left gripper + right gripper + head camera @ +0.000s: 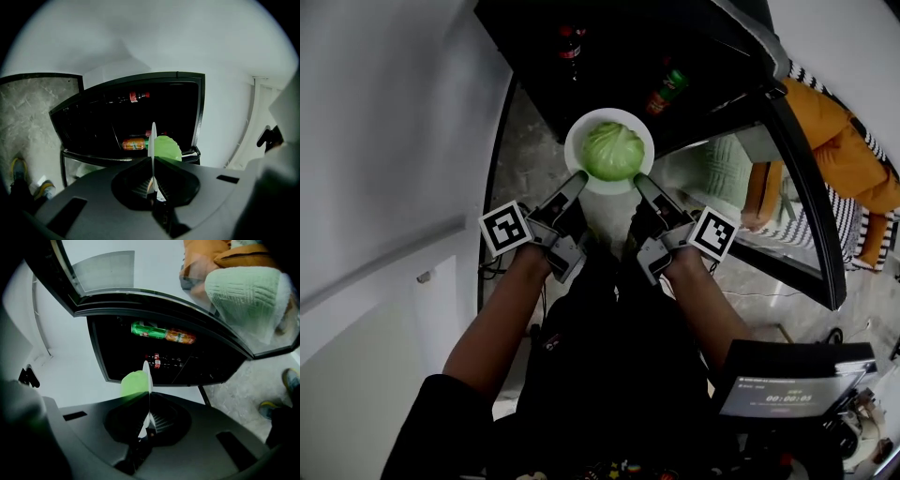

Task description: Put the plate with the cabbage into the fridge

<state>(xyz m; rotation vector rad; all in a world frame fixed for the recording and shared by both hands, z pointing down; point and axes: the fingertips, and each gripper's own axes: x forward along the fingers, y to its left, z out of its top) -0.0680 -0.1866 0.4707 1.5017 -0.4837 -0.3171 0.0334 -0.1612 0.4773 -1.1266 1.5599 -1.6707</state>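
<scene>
Holding the white plate (pixel 577 125) just above the centre of the head view, at the mouth of the open fridge (pixel 609 66) and over the marbled floor (pixel 520 155). Carrying the cabbage (pixel 613 151) on it, a pale green head filling most of the dish. Pinching the plate's lower-left rim with the left gripper (pixel 579 178) and its lower-right rim with the right gripper (pixel 640 181) (marker cubes (pixel 505 228) sitting just behind, towards the wrists). Reaching with both forearms up from the bottom of the frame.

Showing edge-on in the left gripper view, the plate (pixel 152 136) as a thin white line at the centre, with the left gripper (pixel 153 164) closing its jaws onto the rim, only the plate's thickness between them. Bulging out just right of that line, the cabbage (pixel 168 147), in front of the fridge (pixel 93 126) and its dark inside.

Mirroring this in the right gripper view: clamping the plate (pixel 148 373) with the right gripper (pixel 149 401), jaws pressing on the rim, the cabbage (pixel 133 382) sitting to the left of the white edge.

Lying inside the fridge, a dark bottle with a red label (pixel 570 45) at the upper middle and a green-and-orange bottle (pixel 666 91) to its right. Swinging out along the right of the head view, the glass door (pixel 811 202), with a person in orange (pixel 844 150) beyond it.
</scene>
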